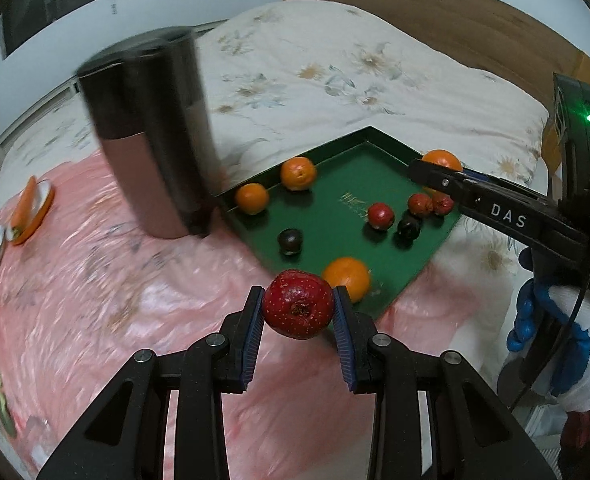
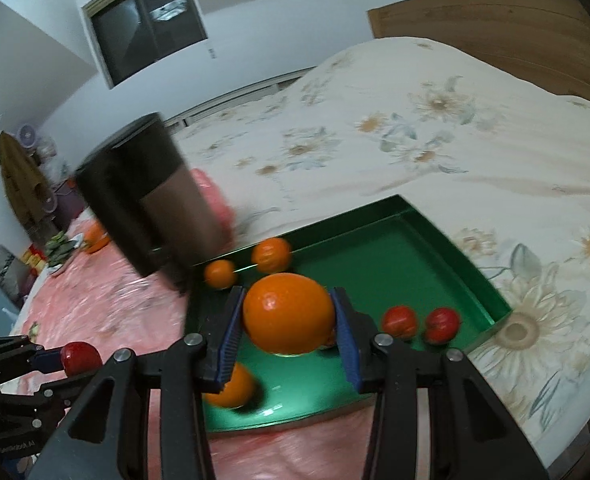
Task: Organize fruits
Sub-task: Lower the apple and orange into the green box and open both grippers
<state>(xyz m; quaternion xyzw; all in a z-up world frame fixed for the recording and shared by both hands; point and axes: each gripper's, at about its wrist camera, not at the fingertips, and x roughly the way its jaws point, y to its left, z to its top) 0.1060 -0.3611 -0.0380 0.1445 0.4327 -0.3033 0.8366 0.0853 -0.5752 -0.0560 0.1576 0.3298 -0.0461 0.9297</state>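
Gripping speckled round red fruit (image 1: pixel 298 304) w/ left gripper (image 1: pixel 298 312), right gripper (image 2: pixel 287 316) clamping smooth orange (image 2: pixel 288 313).

Glossy, wrinkled pink plastic sheet (image 1: pixel 95 300) over the bed. Matt floral cotton-like quilt (image 1: pixel 335 72). Smooth green tray (image 2: pixel 475 272), faintly shiny. Waxy, dimpled orange (image 2: pixel 288 312); speckled, glossy red fruit (image 1: pixel 298 304). Brushed-metal cylinder (image 1: pixel 151 136), perhaps, though blurred. Varnished wooden headboard (image 1: pixel 435 8).

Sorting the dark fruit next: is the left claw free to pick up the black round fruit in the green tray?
Probably not yet: the left claw is shut on a red speckled fruit; the black round fruit lies unobstructed.
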